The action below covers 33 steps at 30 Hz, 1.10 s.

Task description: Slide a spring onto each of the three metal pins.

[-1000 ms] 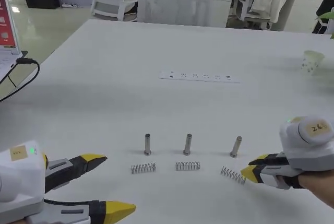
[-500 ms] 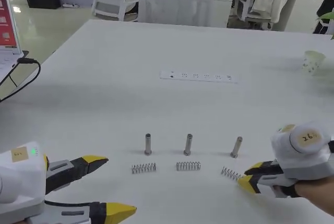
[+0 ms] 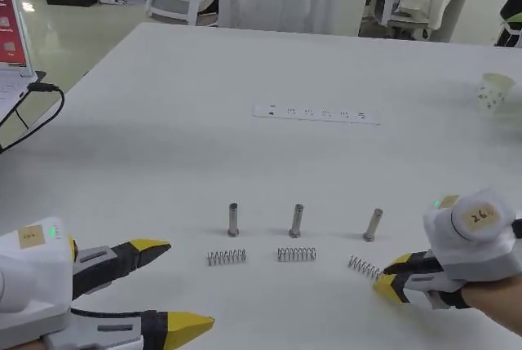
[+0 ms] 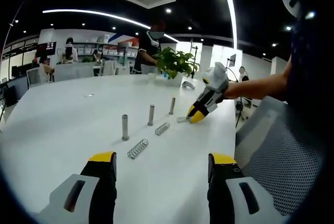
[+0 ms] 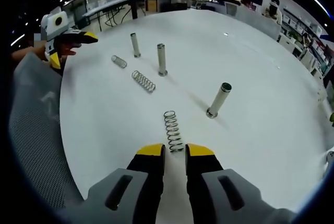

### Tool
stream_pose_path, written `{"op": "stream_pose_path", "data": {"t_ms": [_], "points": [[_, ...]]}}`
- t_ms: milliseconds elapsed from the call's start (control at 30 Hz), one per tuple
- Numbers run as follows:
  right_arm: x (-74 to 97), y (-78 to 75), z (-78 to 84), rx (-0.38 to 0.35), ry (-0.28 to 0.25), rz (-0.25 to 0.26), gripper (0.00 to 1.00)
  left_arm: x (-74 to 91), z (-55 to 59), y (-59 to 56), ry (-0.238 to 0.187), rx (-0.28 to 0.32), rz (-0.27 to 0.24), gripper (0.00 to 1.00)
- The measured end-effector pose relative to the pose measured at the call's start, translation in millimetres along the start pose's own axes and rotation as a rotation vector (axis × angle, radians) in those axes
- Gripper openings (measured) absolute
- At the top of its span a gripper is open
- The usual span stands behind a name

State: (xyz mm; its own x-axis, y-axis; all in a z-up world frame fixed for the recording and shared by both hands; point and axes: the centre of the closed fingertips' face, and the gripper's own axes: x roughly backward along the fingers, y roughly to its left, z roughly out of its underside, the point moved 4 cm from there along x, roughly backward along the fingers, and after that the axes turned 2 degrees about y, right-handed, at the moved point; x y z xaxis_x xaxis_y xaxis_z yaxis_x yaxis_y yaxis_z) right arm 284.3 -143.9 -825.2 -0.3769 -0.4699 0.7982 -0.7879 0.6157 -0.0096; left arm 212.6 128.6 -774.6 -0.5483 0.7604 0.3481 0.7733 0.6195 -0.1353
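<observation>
Left gripper [image 3: 175, 286] sits low over the near-left of the table [image 3: 163, 121], jaws spread wide, nothing between them. Ahead of its tips and a bit right, the left pin [image 3: 233, 219] stands upright and bare. The left spring [image 3: 226, 257] lies flat on the gripper side of that pin, near it but apart. Next over is the same layout: the middle pin [image 3: 297, 220] is upright and bare, the middle spring [image 3: 296, 254] flat on its near side. Then the right pin [image 3: 373, 225], also bare, with the right spring [image 3: 364, 267] lying slanted just in front of the right gripper [image 3: 383, 279]. In the right gripper view that spring runs straight out from the mouth, the pin ahead and to the right of the tips. The jaws are drawn in to a slim gap with the spring's near end right at it; cannot tell if they bite yet. Judged step: picking up the first spring, no pin loaded so far. The next move calls for a light pinch on the end coils, then a lift, tipping the spring upright, lining its bore over the right pin's top and lowering. Too hard a squeeze could crush or flick it.
</observation>
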Motion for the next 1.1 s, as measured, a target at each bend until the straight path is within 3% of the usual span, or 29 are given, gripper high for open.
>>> {"op": "stream_pose_path", "data": {"t_ms": [467,733,900,1100], "points": [[-2.2,0.0,-2.6,0.024,-0.011,0.002,0.09,0.0,0.7,-1.0,0.004,0.0,0.003,0.66],[0.1,1.4,-3.6,0.031,-0.006,0.004,0.08,1.1,0.3,-8.1,0.033,-0.027,0.046,0.63],[7.2,5.5,-10.9,0.048,-0.011,-0.002,0.08,1.2,-6.6,-12.2,0.059,-0.068,0.088,0.62],[12.4,10.1,-18.3,0.064,-0.011,-0.018,0.08,-0.9,-17.2,-11.7,0.038,-0.072,0.111,0.61]]}}
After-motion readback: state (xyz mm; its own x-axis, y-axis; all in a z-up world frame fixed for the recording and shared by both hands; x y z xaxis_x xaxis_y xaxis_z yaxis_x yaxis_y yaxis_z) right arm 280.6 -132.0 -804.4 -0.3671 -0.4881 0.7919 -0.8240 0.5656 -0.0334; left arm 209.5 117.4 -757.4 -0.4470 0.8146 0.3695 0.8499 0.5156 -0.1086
